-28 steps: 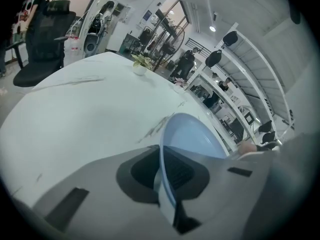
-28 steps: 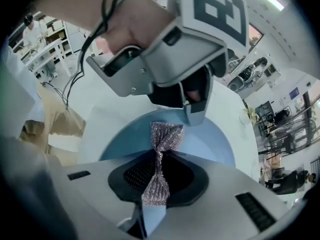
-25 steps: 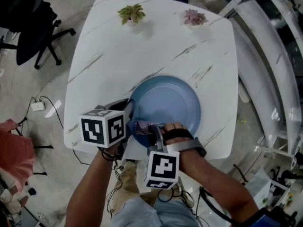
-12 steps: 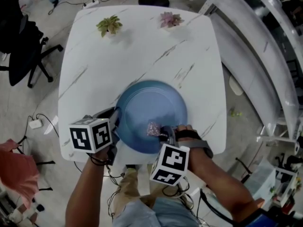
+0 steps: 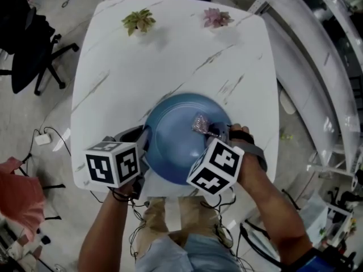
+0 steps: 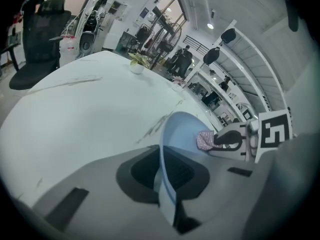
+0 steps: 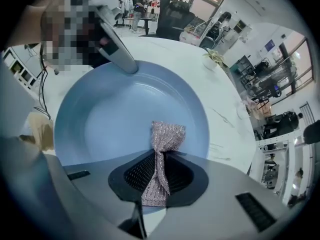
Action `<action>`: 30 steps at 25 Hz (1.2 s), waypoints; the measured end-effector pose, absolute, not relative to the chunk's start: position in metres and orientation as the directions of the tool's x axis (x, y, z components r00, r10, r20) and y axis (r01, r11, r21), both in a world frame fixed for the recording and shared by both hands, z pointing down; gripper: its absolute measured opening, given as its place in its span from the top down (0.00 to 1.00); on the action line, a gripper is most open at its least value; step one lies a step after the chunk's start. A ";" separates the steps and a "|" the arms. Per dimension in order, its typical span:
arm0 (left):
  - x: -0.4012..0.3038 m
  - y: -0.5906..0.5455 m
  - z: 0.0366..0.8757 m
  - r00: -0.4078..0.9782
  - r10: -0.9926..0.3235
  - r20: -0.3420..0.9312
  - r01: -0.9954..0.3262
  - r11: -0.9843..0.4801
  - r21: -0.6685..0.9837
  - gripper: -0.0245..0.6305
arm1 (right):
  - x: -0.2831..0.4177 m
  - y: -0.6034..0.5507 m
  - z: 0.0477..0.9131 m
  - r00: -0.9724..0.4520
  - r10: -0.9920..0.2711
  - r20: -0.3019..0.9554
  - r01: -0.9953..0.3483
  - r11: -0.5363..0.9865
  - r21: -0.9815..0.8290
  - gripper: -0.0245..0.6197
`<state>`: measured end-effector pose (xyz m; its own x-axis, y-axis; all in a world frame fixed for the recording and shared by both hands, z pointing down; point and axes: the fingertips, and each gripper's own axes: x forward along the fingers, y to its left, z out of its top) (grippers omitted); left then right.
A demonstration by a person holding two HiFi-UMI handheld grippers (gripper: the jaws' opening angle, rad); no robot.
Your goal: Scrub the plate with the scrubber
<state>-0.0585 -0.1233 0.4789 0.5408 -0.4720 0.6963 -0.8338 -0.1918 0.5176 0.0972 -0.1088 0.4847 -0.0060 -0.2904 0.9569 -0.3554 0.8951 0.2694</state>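
A blue plate (image 5: 170, 143) lies near the front edge of the white marble table (image 5: 170, 55). My left gripper (image 5: 144, 137) is shut on the plate's left rim; in the left gripper view the rim (image 6: 165, 184) is pinched between the jaws. My right gripper (image 5: 211, 130) is shut on a pinkish glittery scrubber (image 5: 199, 123), which presses on the plate's right inner side. In the right gripper view the scrubber (image 7: 167, 139) sticks out from the gripper (image 7: 157, 179) onto the plate (image 7: 110, 114). The left gripper's finger (image 7: 117, 54) shows at the far rim.
Two small potted plants (image 5: 138, 20) (image 5: 216, 18) stand at the table's far edge. A black office chair (image 5: 28, 44) is on the floor to the left, with cables (image 5: 48, 137) near it. The person's legs are below the table's front edge.
My right gripper has slid the scrubber from the plate's near-left part across to its right side and has rolled. The left gripper keeps its hold on the rim.
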 end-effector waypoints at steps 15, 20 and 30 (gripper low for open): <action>-0.059 -0.123 0.480 0.529 -0.481 0.699 -0.839 -0.174 0.515 0.94 | 0.032 -0.128 0.485 -0.080 -0.339 0.937 -0.176 0.930 0.322 0.85; -0.060 -0.123 0.481 0.523 -0.486 0.700 -0.841 -0.164 0.515 0.94 | 0.004 -0.093 0.483 -0.143 -0.320 0.936 -0.082 0.947 0.312 0.85; -0.062 -0.121 0.481 0.519 -0.490 0.700 -0.844 -0.163 0.512 0.94 | 0.001 -0.036 0.481 -0.182 -0.264 0.947 -0.029 0.964 0.263 0.85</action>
<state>-0.0620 -0.1212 0.4812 0.5193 -0.4902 0.7000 -0.8435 -0.1626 0.5119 0.0012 -0.0362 0.4806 -0.1822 -0.2639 0.9472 -0.0290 0.9643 0.2631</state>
